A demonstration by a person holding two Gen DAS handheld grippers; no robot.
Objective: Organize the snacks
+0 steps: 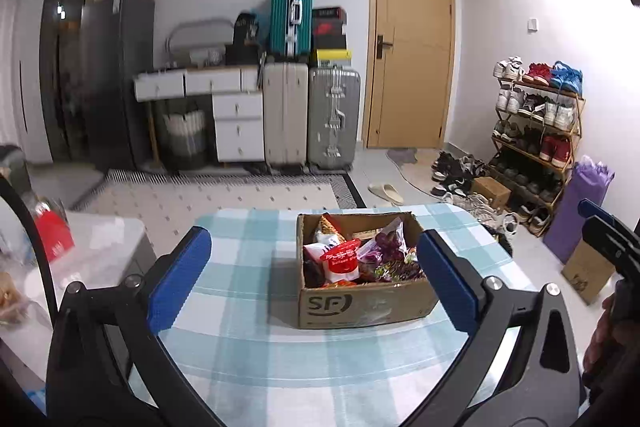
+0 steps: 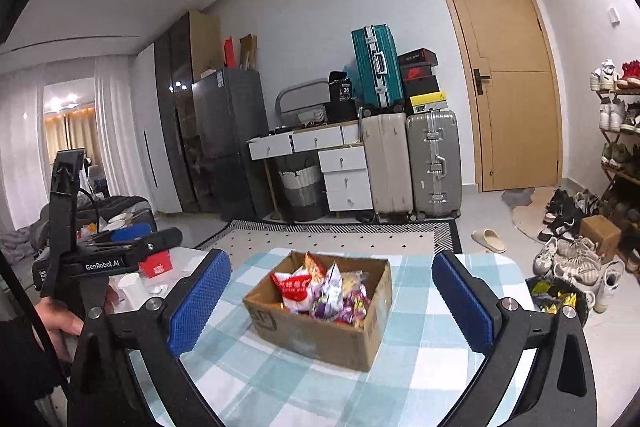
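Cardboard box (image 1: 362, 301) of snack packets (image 1: 352, 259) stands on the checked surface (image 1: 240, 347), at 12 o'clock from both tools. Left tool (image 1: 314, 277) and right tool (image 2: 326, 301): released, fingers spread wide, grasping nothing, clear of the box.

Matt brown cardboard box (image 1: 360, 303) holds glossy plastic snack packets (image 1: 352, 259). The checked tablecloth (image 1: 248, 347) looks like woven cloth. 2 grippers' pads (image 2: 200, 303) appear textured rubber.
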